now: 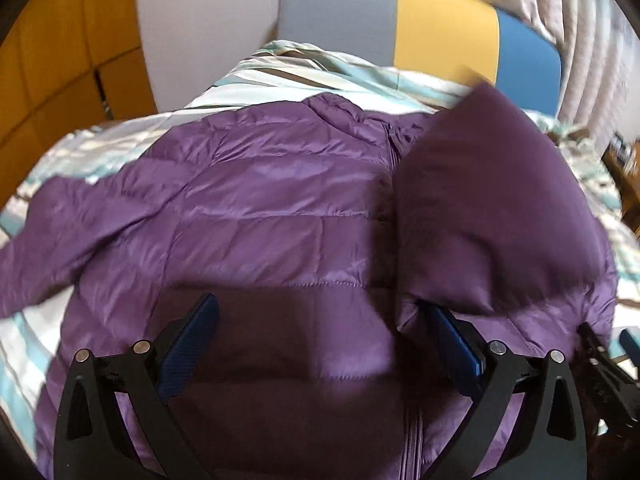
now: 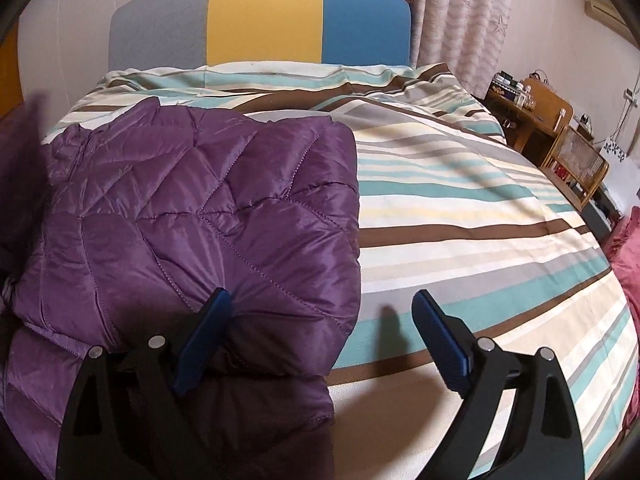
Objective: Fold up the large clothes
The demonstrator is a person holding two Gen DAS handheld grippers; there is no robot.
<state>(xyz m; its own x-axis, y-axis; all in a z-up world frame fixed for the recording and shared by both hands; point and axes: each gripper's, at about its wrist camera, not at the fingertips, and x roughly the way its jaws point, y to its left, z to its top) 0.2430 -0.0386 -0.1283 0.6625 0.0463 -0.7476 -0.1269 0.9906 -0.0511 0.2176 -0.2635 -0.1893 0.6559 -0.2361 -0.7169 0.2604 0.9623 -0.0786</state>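
Purple puffer jacket (image 1: 272, 208) spread zipper-up on the striped bedspread (image 2: 460, 208), long axis running straight ahead from the jaws toward the headboard (image 2: 260, 20). Left gripper (image 1: 318, 320) wide open, empty, over the hem, nearer the unfolded sleeve (image 1: 72, 232) off to its left. Right gripper (image 2: 322, 316) likewise open, empty, straddling the already folded-in edge.

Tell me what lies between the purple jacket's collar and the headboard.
Only striped bedding lies there: in the left wrist view it fills the stretch from the purple jacket collar up to the grey, yellow and blue headboard.
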